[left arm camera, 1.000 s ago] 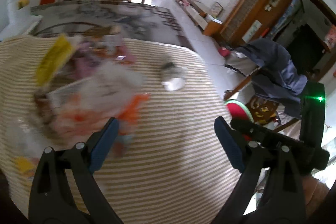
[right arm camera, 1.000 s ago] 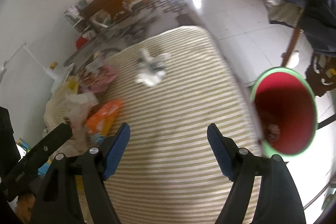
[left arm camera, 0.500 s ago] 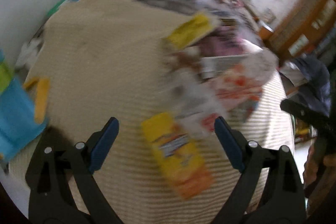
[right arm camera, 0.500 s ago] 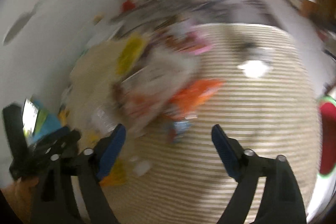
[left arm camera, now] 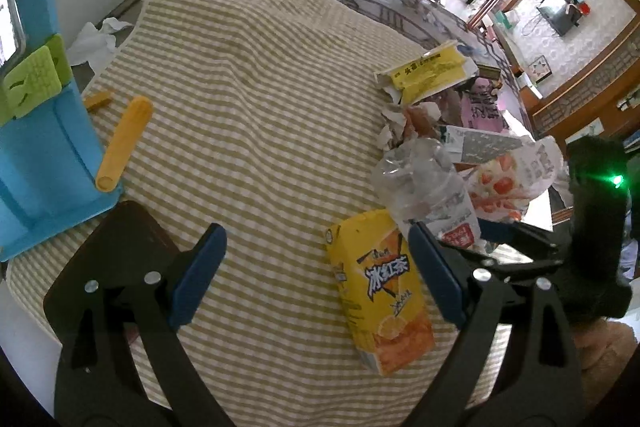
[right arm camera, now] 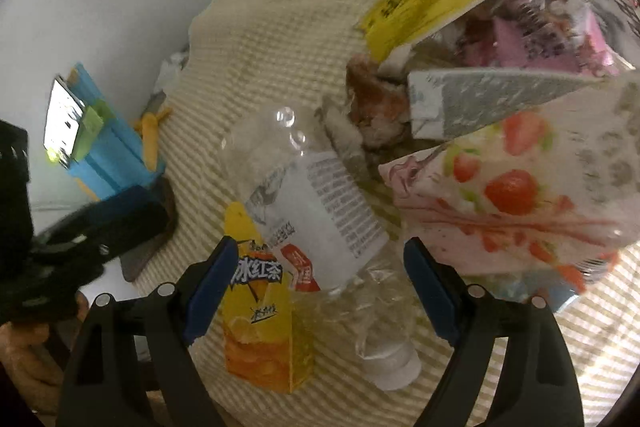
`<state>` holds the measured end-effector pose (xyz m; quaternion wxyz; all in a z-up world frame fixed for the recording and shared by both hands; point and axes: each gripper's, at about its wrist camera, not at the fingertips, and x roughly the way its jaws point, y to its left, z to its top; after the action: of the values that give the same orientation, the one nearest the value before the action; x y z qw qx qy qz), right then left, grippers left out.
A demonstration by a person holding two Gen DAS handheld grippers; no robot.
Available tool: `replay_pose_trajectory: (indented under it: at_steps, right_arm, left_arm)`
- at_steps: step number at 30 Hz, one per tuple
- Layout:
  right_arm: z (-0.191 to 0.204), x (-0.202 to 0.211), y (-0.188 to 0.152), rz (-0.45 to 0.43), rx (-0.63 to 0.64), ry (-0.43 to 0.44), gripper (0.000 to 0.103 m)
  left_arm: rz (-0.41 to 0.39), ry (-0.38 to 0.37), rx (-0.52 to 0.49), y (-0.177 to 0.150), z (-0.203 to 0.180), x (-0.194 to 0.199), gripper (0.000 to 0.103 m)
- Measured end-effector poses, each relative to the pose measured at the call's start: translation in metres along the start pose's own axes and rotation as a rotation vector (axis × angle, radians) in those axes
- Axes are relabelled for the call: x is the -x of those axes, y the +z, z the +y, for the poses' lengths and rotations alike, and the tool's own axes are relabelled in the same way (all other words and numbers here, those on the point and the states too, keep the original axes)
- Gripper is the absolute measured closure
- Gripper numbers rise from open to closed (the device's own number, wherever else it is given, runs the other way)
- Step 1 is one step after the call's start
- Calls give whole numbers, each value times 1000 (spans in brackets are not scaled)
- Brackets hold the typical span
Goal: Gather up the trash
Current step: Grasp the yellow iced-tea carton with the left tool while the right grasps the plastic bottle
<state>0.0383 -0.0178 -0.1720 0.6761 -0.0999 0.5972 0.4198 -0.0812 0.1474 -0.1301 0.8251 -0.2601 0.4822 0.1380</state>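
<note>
Right wrist view — both grippers spread; right gripper point(right arm camera: 316, 287) straddles crushed bottle point(right arm camera: 320, 223).

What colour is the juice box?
Yellow, fading to orange at the bottom: juice box, clearest in the left wrist view.

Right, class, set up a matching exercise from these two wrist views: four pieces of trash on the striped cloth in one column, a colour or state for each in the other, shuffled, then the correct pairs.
Things
1. iced tea carton
2. plastic bottle
3. strawberry wrapper
4. long flat packet

Descriptions
A. clear, crushed, lying against the carton
B. pink and white with red fruit
C. yellow and orange, lying flat
D. yellow with white torn edges, at the far end of the pile

Pairs: 1-C, 2-A, 3-B, 4-D
</note>
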Motion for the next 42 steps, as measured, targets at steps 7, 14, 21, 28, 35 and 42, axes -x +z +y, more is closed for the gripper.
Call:
replay_pose_trajectory:
  at_steps: [7,14,21,28,35,42]
  right_arm:
    - [-7,16,-17,-44,-30,28,41]
    - [-33,69,-37,-178,-166,25,44]
    - [-52,110,-44,-313,-256,-25,51]
    - [-63,114,-57,-332,-305,-19,52]
    - [-55,114,-55,-348,-284,-15,52]
    - [-51,128,-59,-413,-268,-7,52]
  left_arm:
    - [30,-7,-21,-5,-9,-7,13]
    - [92,-30,-76,-15,-27,-22,13]
    - [205,-10,-127,-26,-43,-59,13]
    - [234,-16,-168,-31,-53,-73,27]
    - [190,-50,-223,-35,-70,-59,33]
    - [56,-85,-263,-11,-92,-26,35]
